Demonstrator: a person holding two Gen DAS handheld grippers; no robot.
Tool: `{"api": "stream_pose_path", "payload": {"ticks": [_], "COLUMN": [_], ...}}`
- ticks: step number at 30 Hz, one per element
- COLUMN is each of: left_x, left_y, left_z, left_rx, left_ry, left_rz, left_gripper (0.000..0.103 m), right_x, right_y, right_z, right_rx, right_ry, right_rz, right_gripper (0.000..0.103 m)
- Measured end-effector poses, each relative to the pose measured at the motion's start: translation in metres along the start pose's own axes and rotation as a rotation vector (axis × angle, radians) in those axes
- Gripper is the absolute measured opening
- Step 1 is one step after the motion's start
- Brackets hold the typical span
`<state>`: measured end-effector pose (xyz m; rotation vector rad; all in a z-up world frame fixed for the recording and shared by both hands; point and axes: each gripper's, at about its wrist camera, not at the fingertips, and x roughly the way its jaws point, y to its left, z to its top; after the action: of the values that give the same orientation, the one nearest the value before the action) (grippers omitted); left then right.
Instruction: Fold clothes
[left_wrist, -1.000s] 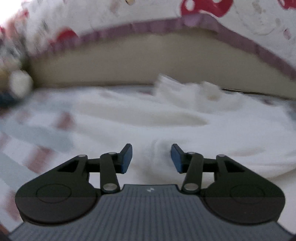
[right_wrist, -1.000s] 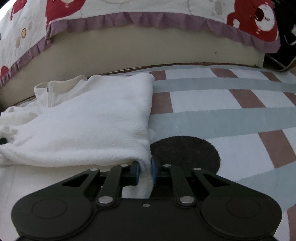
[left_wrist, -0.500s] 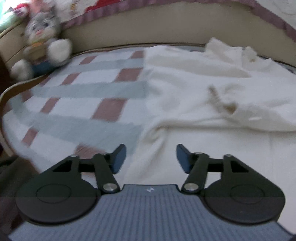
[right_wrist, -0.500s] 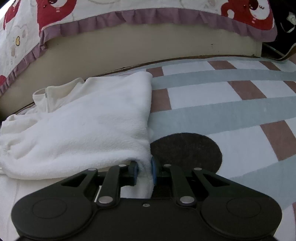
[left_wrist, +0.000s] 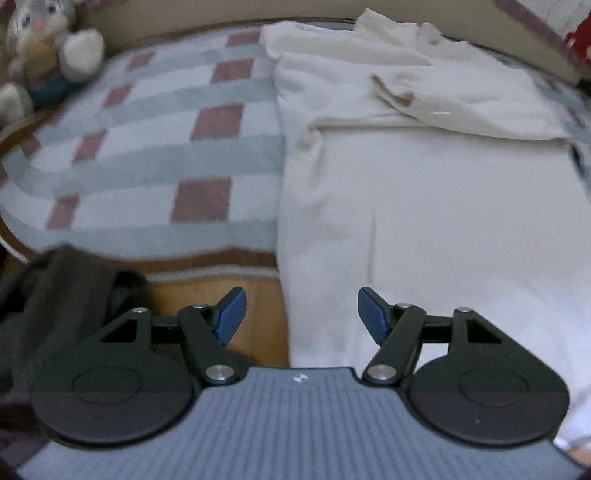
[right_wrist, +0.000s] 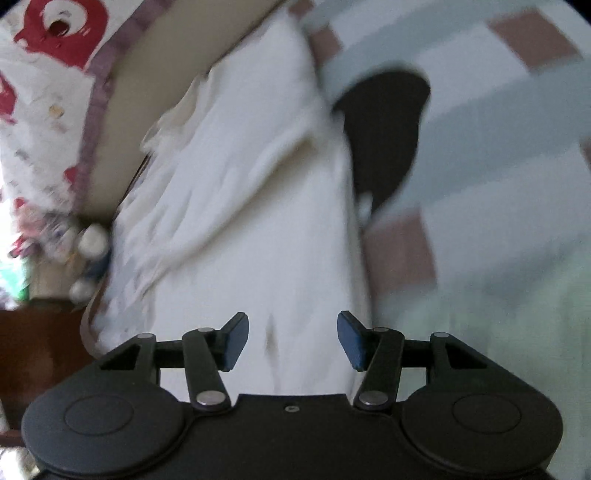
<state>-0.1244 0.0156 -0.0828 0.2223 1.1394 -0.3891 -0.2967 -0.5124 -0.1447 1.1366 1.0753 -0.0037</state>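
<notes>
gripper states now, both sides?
Left gripper: open, jaws just widened, holding nothing.
Right gripper: open, jaws just opened, white garment not gripped.

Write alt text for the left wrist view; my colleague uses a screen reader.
The open left gripper hangs over the near edge of a white garment spread on a checked rug, nothing between its jaws. A stuffed rabbit sits at the far left.

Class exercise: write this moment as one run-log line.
left gripper: open, empty | right gripper: just opened, empty | white garment: flat on checked rug, top folded over | stage: released
</notes>
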Motion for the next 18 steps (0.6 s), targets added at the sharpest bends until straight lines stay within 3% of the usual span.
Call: {"api": "stream_pose_path", "payload": {"ticks": [4,10,13,14,16,17,18], "left_x": [-0.003,0.011,0.018,0.020,0.023,0.024,0.025], "left_y": [0.014,0.025,0.025,0.025,0.024,0.025,0.027], "left_z": [-0.019,-0.039,-0.039,-0.039,-0.039,-0.039,-0.040], "left_rx": [-0.089,-0.226,-0.232,-0.225,-0.213,-0.210,-0.212], "left_ry": [0.044,0.041,0.035,0.033,0.024,0.016,0.001], "left_rz": [-0.097,-0.156,-0.173,-0.173,-0.165,-0.164,-0.162], "left_gripper": [0.069,0.069,0.069,0.069,0.069,0.069,0.069], "right_x": [-0.010,-0.009,-0.002,-0.001,0.003,0.004,0.004], "right_y": [0.001,0.001,0.008,0.013,0.023,0.028,0.034], "right_z": [-0.043,-0.084,-0.099,-0.103,-0.111,-0.113,-0.115], "right_rx": [0.005,-0.011,-0.033,-0.071,-0.145,-0.173,-0.213], "right_ry": [0.073,0.114,0.127,0.112,0.081,0.067,0.043], "right_rz": [-0.038,-0.126,-0.134,-0.151,-0.174,-0.172,-0.152], "right_gripper": [0.062,0.062,0.062,0.058,0.033,0.014,0.014]}}
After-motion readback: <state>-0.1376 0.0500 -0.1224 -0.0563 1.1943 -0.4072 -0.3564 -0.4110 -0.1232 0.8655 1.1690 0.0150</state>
